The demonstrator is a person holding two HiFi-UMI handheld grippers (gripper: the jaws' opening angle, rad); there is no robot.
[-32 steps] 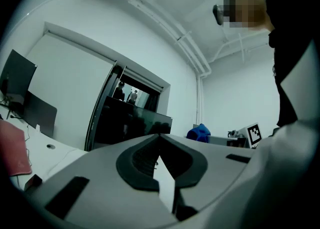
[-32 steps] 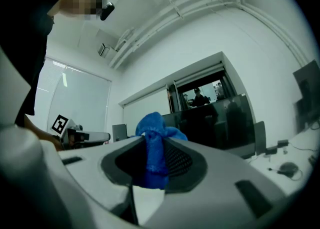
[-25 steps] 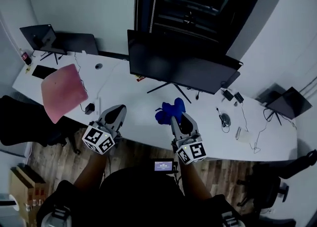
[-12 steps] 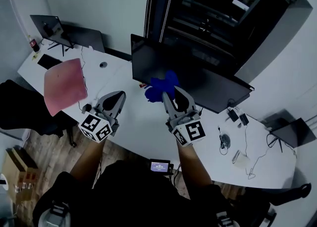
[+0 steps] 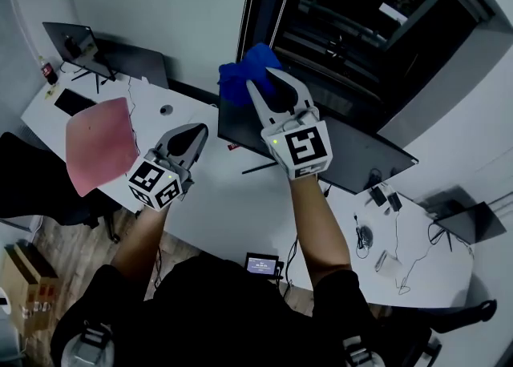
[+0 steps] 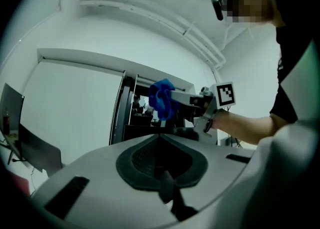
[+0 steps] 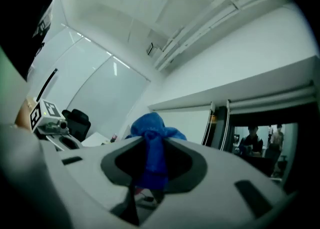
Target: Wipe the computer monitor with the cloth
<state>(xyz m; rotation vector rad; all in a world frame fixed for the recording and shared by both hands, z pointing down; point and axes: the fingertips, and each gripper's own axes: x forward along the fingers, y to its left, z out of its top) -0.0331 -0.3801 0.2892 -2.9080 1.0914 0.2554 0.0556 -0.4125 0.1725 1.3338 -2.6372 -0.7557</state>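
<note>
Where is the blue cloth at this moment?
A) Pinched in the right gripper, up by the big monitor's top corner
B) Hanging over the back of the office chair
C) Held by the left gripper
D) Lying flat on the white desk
A: the blue cloth is clamped in the right gripper at the monitor's upper left corner, while the left gripper is shut on nothing.

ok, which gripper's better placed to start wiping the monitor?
Right, likely. The right gripper is shut on the blue cloth and sits up by the upper left corner of the monitor; whether they touch can't be told. The left gripper is shut on nothing, lower, over the desk.
</note>
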